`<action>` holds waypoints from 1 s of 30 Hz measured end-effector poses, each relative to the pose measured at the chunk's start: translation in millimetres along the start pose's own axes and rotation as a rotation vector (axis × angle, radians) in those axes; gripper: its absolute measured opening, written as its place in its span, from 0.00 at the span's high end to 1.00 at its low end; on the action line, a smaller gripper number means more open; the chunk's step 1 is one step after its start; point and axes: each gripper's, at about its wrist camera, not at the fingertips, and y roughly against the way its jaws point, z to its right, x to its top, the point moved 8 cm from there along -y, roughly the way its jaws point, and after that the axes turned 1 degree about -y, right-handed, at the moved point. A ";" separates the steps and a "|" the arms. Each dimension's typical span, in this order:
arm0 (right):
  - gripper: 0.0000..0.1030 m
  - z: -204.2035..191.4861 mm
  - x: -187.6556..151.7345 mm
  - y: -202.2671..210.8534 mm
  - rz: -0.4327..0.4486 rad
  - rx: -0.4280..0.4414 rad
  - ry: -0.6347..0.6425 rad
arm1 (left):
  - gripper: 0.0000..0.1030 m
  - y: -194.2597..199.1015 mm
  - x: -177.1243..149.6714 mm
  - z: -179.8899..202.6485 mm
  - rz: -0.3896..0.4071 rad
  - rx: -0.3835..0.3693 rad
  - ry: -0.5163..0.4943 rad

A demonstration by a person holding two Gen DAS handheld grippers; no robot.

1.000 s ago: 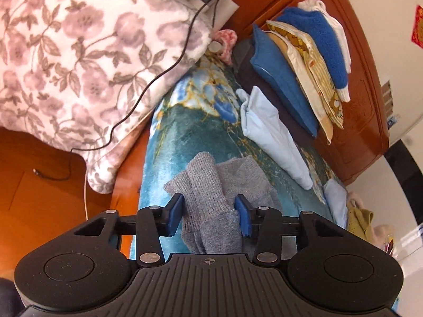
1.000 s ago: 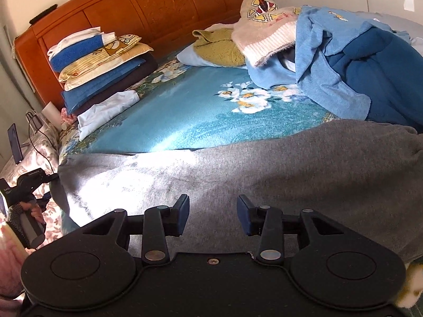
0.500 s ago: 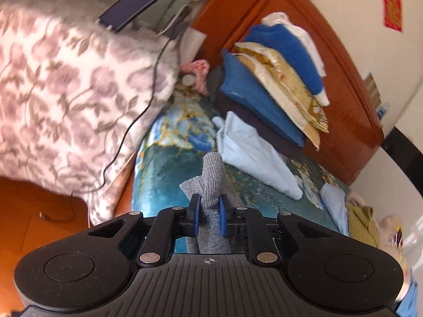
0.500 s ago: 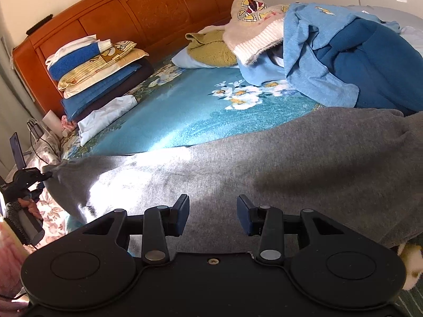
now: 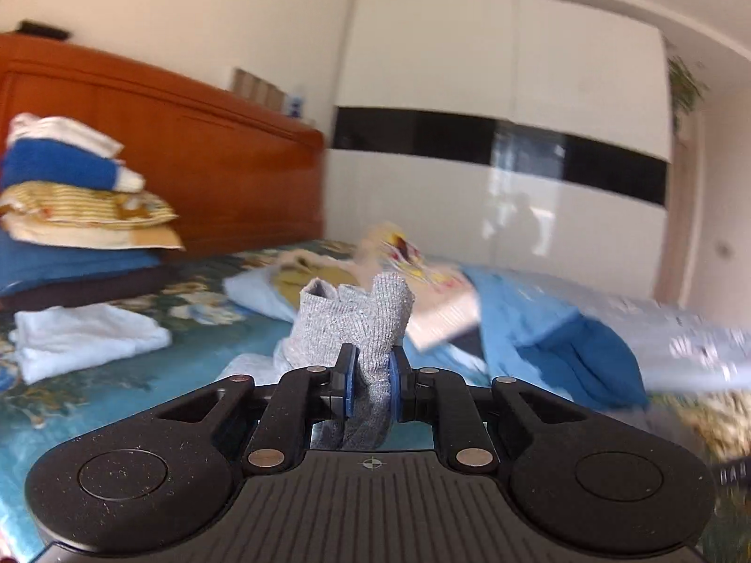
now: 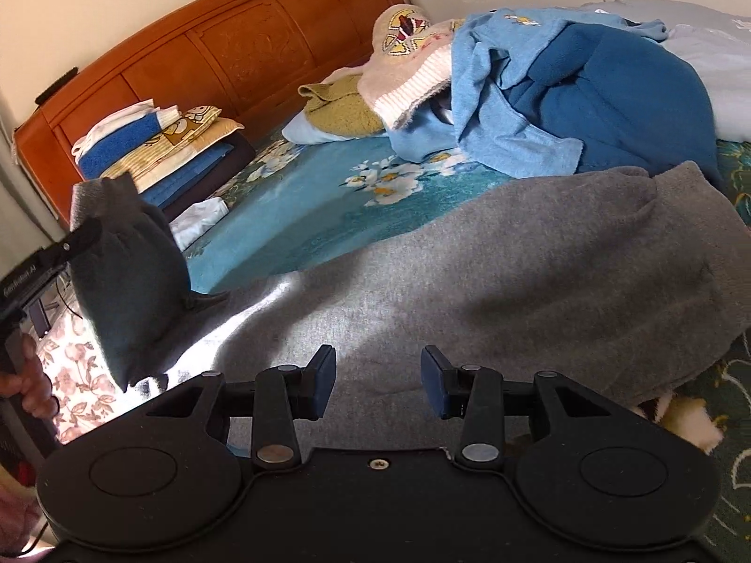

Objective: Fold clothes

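Lifting the grey garment [image 5: 371, 323] higher, left gripper [image 5: 370, 387] stays clamped.

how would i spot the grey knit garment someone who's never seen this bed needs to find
Start at the carved orange wooden headboard and come down the blue floral bedspread to its near edge. The grey knit garment lies spread there, one end lifted by the left tool; unlike the blue clothes heaped behind, it is plain grey and flat.
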 end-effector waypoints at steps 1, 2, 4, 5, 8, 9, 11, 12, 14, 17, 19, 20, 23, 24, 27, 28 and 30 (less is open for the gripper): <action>0.60 2.9 -1.4 1.5 0.001 -0.004 -0.007 | 0.89 -10.2 -16.0 16.0 -0.058 -0.030 -0.031; 0.60 5.2 -3.0 2.8 -0.001 -0.004 -0.013 | 0.89 -19.4 -33.2 27.7 -0.117 -0.050 -0.060; 0.60 8.2 -6.4 4.9 -0.005 -0.005 -0.017 | 0.89 -36.0 -67.7 48.4 -0.233 -0.085 -0.122; 0.60 8.8 -7.6 6.0 -0.006 -0.004 -0.015 | 0.88 -38.2 -78.6 55.9 -0.265 -0.104 -0.150; 0.59 7.3 -5.9 9.6 0.015 0.018 -0.020 | 0.82 -31.1 -83.5 64.6 -0.282 -0.133 -0.172; 0.59 4.6 -4.1 7.7 0.017 0.044 -0.031 | 0.80 -28.0 -82.7 66.2 -0.284 -0.145 -0.172; 0.58 -2.6 0.2 1.4 0.021 0.100 -0.058 | 0.76 -16.7 -77.9 61.6 -0.263 -0.169 -0.141; 0.56 -8.1 2.7 -4.3 0.020 0.130 -0.068 | 0.69 -11.5 -74.1 59.4 -0.255 -0.168 -0.130; 0.54 -23.2 6.2 -18.1 0.011 0.190 -0.085 | 0.57 -0.1 -67.0 52.0 -0.248 -0.153 -0.108; 0.51 -43.7 7.0 -40.5 -0.017 0.238 -0.092 | 0.54 8.9 -56.9 26.2 -0.226 -0.072 -0.071; 0.50 -56.0 4.1 -55.2 -0.045 0.254 -0.089 | 0.44 9.8 -52.9 4.7 -0.224 0.007 -0.040; 0.50 -60.8 2.9 -61.2 -0.056 0.266 -0.094 | 0.43 11.0 -51.6 -6.2 -0.226 0.042 -0.017; 0.48 -66.6 -2.1 -73.5 -0.085 0.270 -0.139 | 0.43 11.4 -51.7 -32.2 -0.245 0.129 0.044; 0.47 -68.1 -3.4 -76.5 -0.096 0.282 -0.154 | 0.43 8.1 -54.0 -36.1 -0.264 0.142 0.057; 0.45 -71.3 -6.7 -85.5 -0.127 0.302 -0.192 | 0.43 -2.5 -58.2 -25.6 -0.285 0.098 0.048; 0.44 -71.4 -7.6 -88.6 -0.137 0.295 -0.199 | 0.42 -6.1 -59.9 -18.1 -0.294 0.077 0.028; 0.44 -69.8 -6.7 -91.6 -0.140 0.294 -0.212 | 0.42 -17.5 -67.2 1.8 -0.329 0.044 -0.049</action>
